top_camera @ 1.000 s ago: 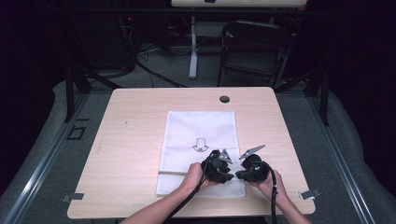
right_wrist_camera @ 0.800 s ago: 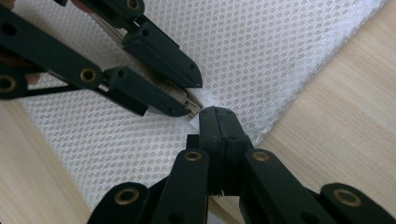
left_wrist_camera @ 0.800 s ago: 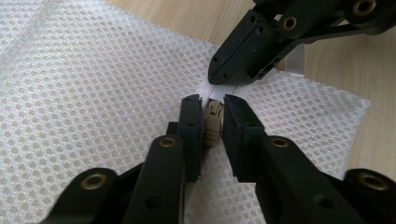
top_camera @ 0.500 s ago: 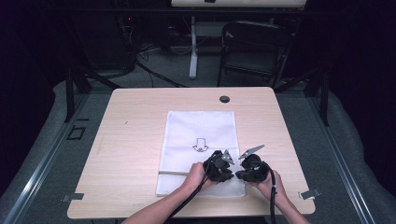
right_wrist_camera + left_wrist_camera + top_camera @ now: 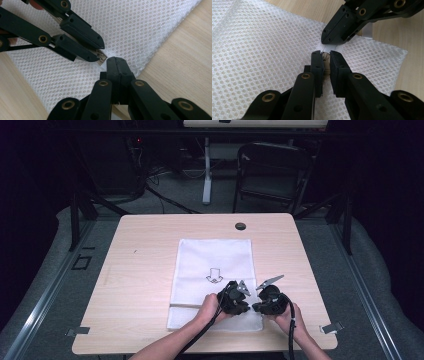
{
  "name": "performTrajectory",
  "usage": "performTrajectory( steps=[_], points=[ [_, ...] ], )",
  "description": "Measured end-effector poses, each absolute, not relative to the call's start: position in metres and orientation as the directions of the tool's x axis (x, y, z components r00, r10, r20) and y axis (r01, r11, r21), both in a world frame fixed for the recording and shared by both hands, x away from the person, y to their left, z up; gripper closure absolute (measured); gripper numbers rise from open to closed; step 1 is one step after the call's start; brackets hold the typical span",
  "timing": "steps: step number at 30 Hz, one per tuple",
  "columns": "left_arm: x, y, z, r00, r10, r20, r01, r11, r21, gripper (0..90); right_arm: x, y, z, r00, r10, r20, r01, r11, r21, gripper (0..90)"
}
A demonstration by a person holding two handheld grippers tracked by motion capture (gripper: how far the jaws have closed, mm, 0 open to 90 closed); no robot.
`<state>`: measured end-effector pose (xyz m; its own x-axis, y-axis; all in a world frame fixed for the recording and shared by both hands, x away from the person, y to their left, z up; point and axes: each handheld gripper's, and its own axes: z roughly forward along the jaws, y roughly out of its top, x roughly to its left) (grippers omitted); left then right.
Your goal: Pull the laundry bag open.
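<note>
Both grippers pinch the white mesh bag (image 5: 215, 270) near its corner closest to the person.

The left gripper (image 5: 325, 58), jaws just closing, clamps a small tan piece at the mesh; the right gripper (image 5: 115, 60), tip to tip with it, is clamped tight on the fabric there.

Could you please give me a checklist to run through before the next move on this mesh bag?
1. left gripper: its fingers have just been closing, and the pale tab is clamped between them: ok.
2. right gripper is shut on the mesh bag, pinching it right beside the tab: ok.
3. Bag lying flat on the table: ok.
4. Both grips firm enough to pull against each other: cannot tell.
</note>
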<state>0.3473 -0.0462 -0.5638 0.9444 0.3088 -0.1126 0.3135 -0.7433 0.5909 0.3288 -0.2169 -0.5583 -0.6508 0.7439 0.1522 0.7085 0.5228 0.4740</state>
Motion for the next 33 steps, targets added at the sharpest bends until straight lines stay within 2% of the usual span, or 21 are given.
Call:
performTrajectory(
  steps=[26,33],
  points=[
    [0.344,-0.041,-0.563,0.953,0.287,-0.094,0.286,-0.755,0.590,81.9,0.329,-0.217,-0.560,-0.639,0.751,0.169,0.718,0.502,0.482,90.0],
    [0.349,-0.027,-0.562,0.948,0.300,-0.110,0.306,-0.752,0.583,81.8,0.329,-0.218,-0.559,-0.637,0.751,0.173,0.724,0.506,0.469,90.0]
  ],
)
